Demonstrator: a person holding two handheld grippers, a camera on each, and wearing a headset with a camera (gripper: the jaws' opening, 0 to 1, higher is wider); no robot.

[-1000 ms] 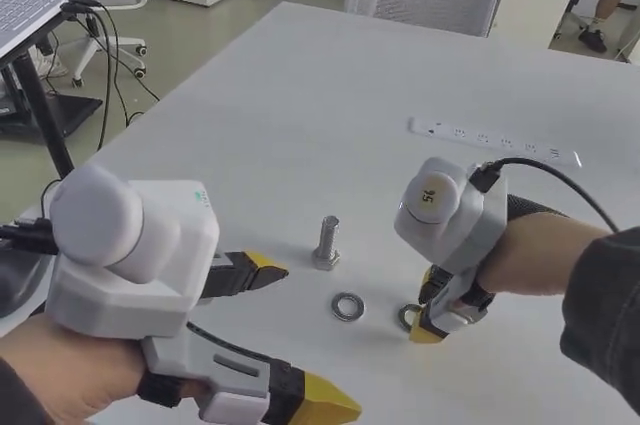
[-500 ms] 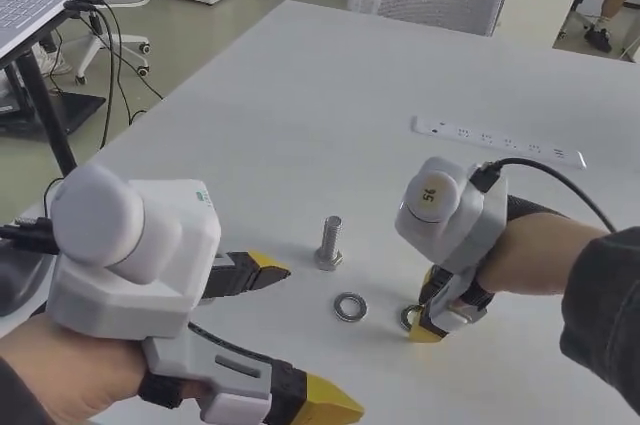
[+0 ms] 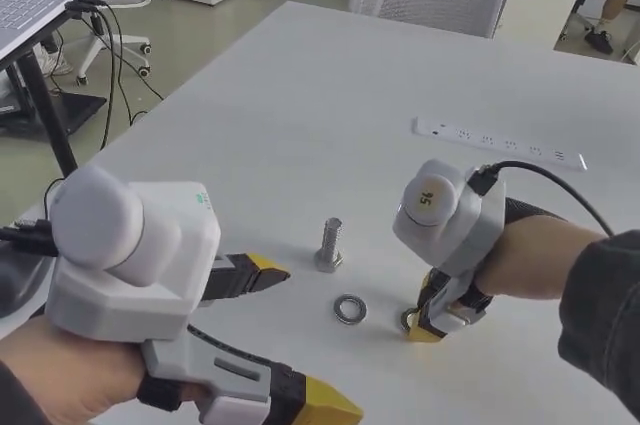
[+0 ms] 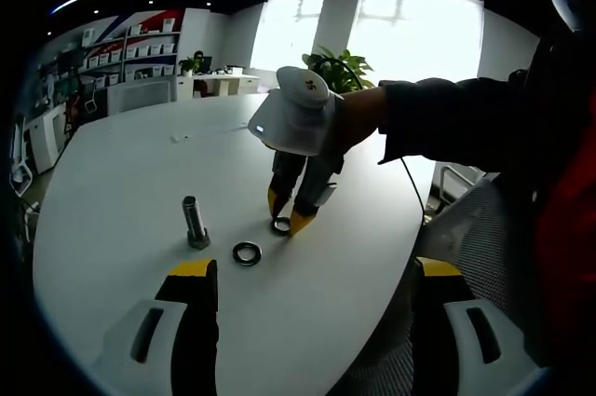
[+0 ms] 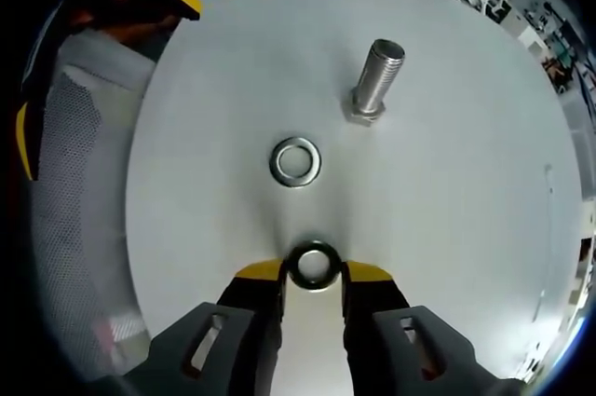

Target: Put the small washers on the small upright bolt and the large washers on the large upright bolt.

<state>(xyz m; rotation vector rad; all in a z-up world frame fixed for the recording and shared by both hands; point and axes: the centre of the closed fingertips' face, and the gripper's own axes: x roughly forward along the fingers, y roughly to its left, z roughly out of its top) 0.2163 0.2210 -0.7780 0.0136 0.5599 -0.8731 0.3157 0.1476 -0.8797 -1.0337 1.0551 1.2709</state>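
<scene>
R tool (image 5: 313, 275) pinching washer (image 5: 313, 264); L tool (image 4: 315, 267) open wide; R's sticker (image 3: 428, 198) reads "15".

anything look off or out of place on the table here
Nothing stands out. The bolt stands straight on the table, one washer lies flat near it, and the second washer is pinched flat on the surface by the right gripper. Nothing looks spilled or damaged.

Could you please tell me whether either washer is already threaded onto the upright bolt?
No, the bolt stands bare, with one washer flat on the table beside it and the other washer between the right tongs' tips.
</scene>
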